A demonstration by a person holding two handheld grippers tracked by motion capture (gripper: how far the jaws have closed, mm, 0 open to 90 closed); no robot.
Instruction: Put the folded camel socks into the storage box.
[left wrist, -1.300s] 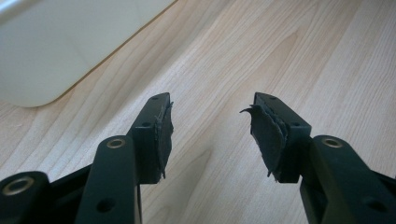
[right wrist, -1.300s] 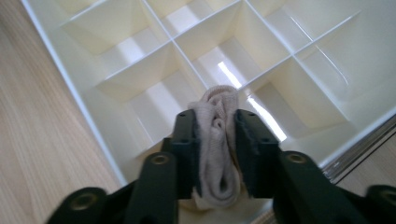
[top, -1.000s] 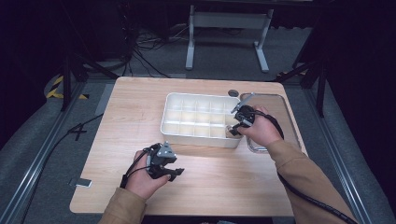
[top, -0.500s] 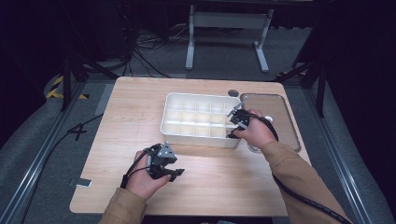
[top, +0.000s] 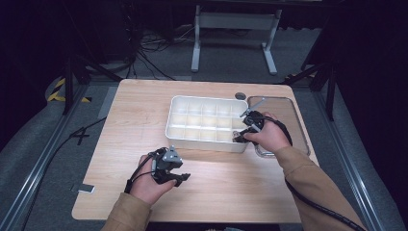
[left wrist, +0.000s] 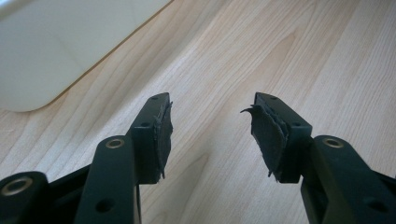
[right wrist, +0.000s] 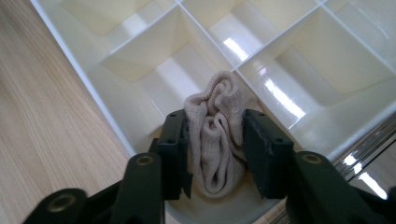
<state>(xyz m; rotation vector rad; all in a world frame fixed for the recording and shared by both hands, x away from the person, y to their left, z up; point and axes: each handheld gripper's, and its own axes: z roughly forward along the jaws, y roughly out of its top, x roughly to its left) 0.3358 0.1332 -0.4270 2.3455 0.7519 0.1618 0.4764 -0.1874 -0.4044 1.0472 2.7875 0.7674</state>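
Note:
A beige knitted sock point(right wrist: 217, 135), bunched up, rests in the near right corner compartment of the white divided tray point(right wrist: 93, 88). My right gripper point(right wrist: 212, 123) points down into that compartment. Its jaws have just been opening and now stand on either side of the sock without squeezing it. From above, the right gripper point(top: 243, 130) hangs over the near right corner of the tray point(top: 202, 140). My left gripper point(top: 183, 178) rests low over the bare wood in front of the tray. In its own view, the left gripper point(left wrist: 210, 105) is open with nothing between its worn pads.
A clear lid point(top: 288, 110) lies flat to the right of the tray, partly under the right hand. A small dark round disc point(top: 240, 96) sits behind the tray. A tray corner point(left wrist: 46, 51) lies to the far left of the left jaws.
The right hand has shifted slightly toward the tray's near right corner. The left hand and gripper have stayed put.

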